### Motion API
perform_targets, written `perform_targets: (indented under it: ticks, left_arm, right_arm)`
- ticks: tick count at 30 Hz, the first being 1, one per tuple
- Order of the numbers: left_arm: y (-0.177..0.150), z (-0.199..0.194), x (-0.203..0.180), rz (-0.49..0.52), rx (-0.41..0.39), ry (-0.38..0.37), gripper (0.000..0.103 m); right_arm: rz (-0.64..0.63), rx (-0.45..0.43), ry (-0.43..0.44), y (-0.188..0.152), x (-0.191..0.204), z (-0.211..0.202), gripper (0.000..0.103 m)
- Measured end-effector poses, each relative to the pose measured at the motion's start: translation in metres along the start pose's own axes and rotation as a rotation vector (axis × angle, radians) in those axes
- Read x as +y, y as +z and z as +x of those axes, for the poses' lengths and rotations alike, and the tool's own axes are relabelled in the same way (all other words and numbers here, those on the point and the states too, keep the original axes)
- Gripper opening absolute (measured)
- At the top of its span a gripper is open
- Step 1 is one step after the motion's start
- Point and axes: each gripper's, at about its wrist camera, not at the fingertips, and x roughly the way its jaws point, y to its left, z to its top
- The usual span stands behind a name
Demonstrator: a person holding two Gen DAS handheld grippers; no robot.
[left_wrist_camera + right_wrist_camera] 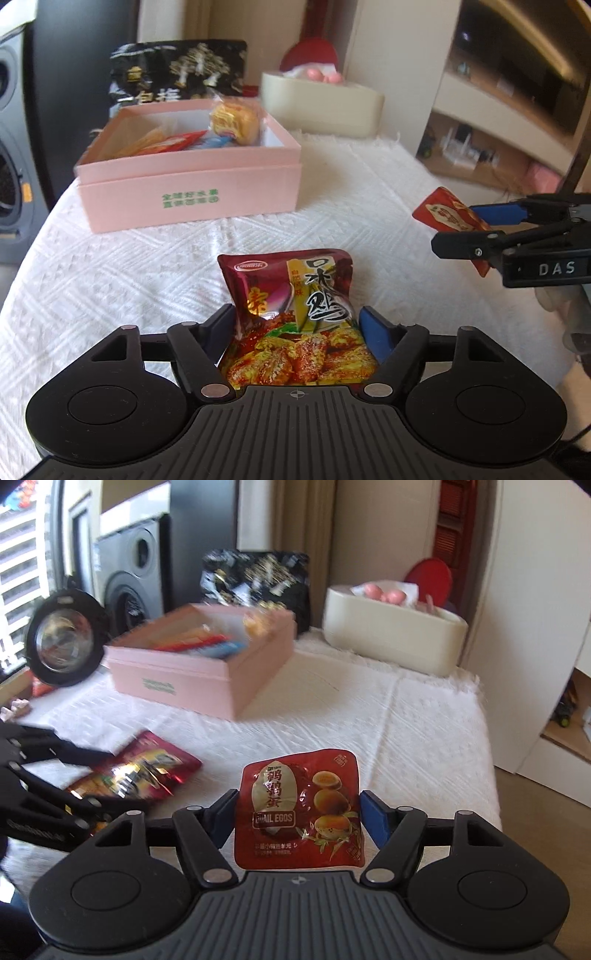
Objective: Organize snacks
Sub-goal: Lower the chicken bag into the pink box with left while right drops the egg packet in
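Observation:
My left gripper [295,325] is shut on a dark red chicken snack packet [295,314], held just above the white cloth; it also shows in the right wrist view [140,771]. My right gripper [299,812] is shut on a red quail eggs packet [301,812], which also shows in the left wrist view [454,218]. A pink open box [192,181] holding several snacks stands farther back on the table, and shows in the right wrist view [207,672] too.
A black patterned bag [177,74] stands behind the box. A cream tub [321,107] with pink items sits at the back right. A white textured cloth [332,192] covers the table. Speakers stand at the left; the table's right edge drops to the floor.

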Motion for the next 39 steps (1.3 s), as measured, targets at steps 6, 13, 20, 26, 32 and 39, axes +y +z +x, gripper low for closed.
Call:
perform_targets:
  ticks: [6, 13, 20, 26, 32, 39]
  left_arm:
    - [0.056, -0.059, 0.017, 0.037, -0.243, 0.045, 0.077]
    - [0.152, -0.015, 0.072, -0.062, -0.31, -0.042, 0.084]
    - [0.16, 0.096, 0.12, -0.139, -0.057, 0.068, 0.069]
    - [0.154, 0.054, 0.127, -0.181, -0.223, 0.024, 0.069]
    - [0.137, 0.02, 0.123, -0.23, -0.271, -0.011, 0.069]
    - [0.099, -0.003, 0.107, -0.153, -0.262, 0.012, 0.069]
  right_arm:
    - [-0.065, -0.175, 0.069, 0.048, 0.016, -0.041, 0.07]
    - [-0.075, -0.284, 0.054, 0.1, 0.026, -0.031, 0.07]
    - [-0.066, -0.158, 0.01, 0.096, 0.025, 0.02, 0.07]
    - [-0.048, -0.1, -0.027, 0.106, 0.019, 0.062, 0.07]
    - [-0.062, -0.193, 0.071, 0.16, 0.042, 0.1, 0.071]
    - [0.056, -0.14, 0.217, 0.209, 0.046, 0.145, 0.079]
